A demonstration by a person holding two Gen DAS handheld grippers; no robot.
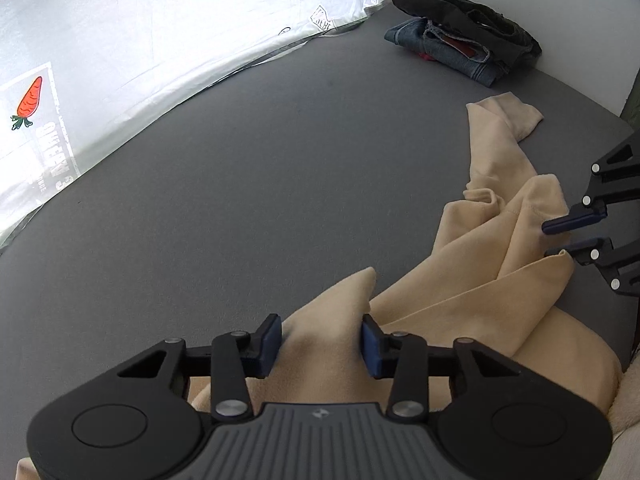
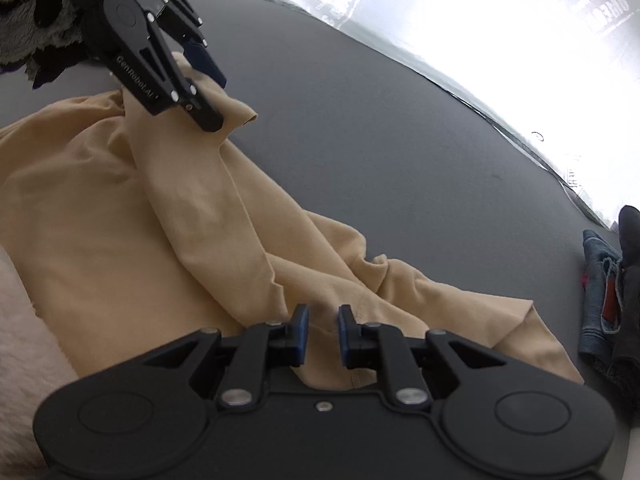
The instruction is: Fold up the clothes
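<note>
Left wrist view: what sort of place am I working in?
Probably a bedroom: a wide grey mattress-like surface, a white printed sheet along its edge, and a stack of folded jeans and dark clothes in the corner.

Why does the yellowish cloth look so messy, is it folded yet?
Not folded yet. The beige garment lies rumpled on the grey table, with loose ridges and one end trailing away.

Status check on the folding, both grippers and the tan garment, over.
Left gripper straddling a fold of the tan garment. Right gripper over its edge. Folded jeans stacked far off, nothing in the way.
</note>
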